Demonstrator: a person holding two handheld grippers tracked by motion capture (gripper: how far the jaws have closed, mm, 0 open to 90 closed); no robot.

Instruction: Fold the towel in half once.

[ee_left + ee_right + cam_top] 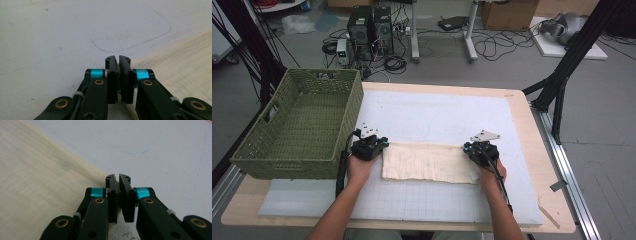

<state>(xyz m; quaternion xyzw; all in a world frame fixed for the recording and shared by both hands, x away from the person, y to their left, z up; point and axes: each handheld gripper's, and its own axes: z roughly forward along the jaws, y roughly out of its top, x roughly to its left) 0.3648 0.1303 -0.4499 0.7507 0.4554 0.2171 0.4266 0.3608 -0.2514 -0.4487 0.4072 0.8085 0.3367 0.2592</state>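
The cream cloth (429, 162) lay flat as a long folded strip on the white mat (437, 115) of the worktop (532, 145), between the two hands, and each claw sat at one far corner of it — the left claw (118, 60) with its jaws closed together at the cloth's left corner, the right claw (118, 178) likewise closed at the right one, apparently pinching the fabric edge, though the pinch itself was hidden behind the jaws. Holding both corners at once would, I judged, keep the strip taut and square for another fold or a lift. The green woven basket (299, 125) stood just left of the cloth — open-topped and with nothing in it.
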